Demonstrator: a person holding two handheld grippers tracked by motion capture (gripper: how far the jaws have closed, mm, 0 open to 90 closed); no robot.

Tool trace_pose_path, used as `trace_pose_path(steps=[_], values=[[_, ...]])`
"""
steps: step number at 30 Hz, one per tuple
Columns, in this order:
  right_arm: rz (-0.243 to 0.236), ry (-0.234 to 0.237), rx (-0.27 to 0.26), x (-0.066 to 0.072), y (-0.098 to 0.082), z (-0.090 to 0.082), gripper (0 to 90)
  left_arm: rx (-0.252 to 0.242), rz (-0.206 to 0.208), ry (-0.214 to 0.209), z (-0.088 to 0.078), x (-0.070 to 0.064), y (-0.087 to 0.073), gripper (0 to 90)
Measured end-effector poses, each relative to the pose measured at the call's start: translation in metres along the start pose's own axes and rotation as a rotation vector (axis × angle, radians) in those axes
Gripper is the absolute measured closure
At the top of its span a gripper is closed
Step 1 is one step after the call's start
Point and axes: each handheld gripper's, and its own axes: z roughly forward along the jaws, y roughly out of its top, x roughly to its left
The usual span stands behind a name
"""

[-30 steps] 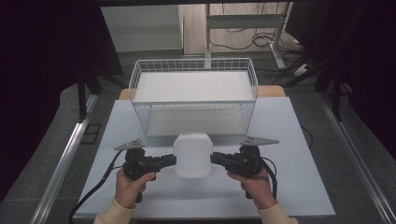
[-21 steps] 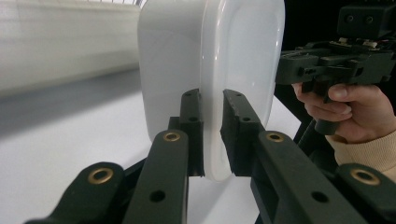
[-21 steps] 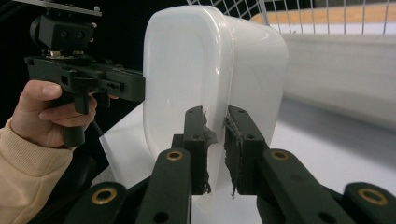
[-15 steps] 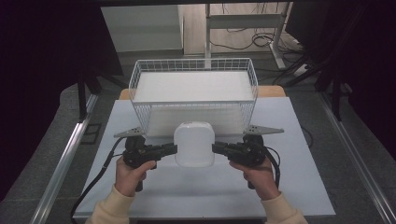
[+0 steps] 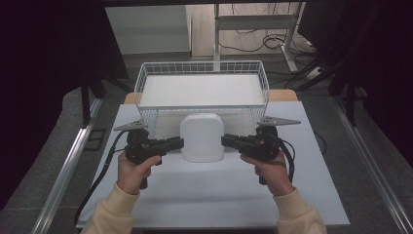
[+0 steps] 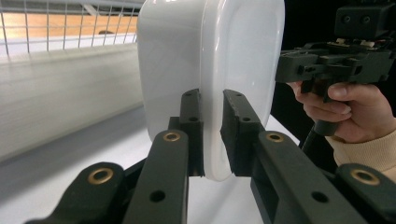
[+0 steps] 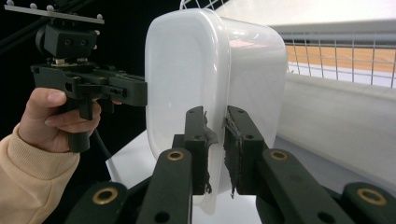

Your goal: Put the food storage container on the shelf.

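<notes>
white plastic container [image 5: 202, 138] held between two claws, bottom side up as far as the high view shows, its flat face turned toward the camera. it sits over the white bench [image 5: 214, 195], just in front of the wire basket [image 5: 202, 87] and overlapping the basket's near wall in the high view.

left claw [image 5: 178, 143] comes in from the left, jaws clamped on the container's rim. the left gripper view shows this plainly: the two black pads [image 6: 191, 121] press on either side of the thin rim edge, container wall rising above them. the person's left hand [image 5: 136, 168] wraps the handle below.

right claw [image 5: 227, 141] mirrors it from the right, jaws pinched on the opposite rim. in the right gripper view the pads [image 7: 236, 140] look worn, frayed liner hanging at the edges, with the rim between them. right hand [image 5: 270, 168] on its handle, cream sleeve [image 5: 299, 217] behind it.

whether the container clears the bench is hard to judge from above; in the gripper views its lower edge seems to hang free of the surface.

basket has a white liner or board inside [image 5: 202, 90]. grey three-cornered plates sit on top of both grippers.
</notes>
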Motion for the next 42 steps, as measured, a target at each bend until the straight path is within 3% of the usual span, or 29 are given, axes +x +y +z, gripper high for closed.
trace_pose_path(steps=[20,42], values=[[-0.029,0.009,-0.011,0.004,0.041,0.003,79.3,-0.035,0.004,-0.009,-0.011,0.001,0.035,79.4],[-0.039,-0.009,-0.025,0.0,0.096,0.002,79.9,-0.04,0.049,0.017,-0.008,0.004,0.095,79.0]])
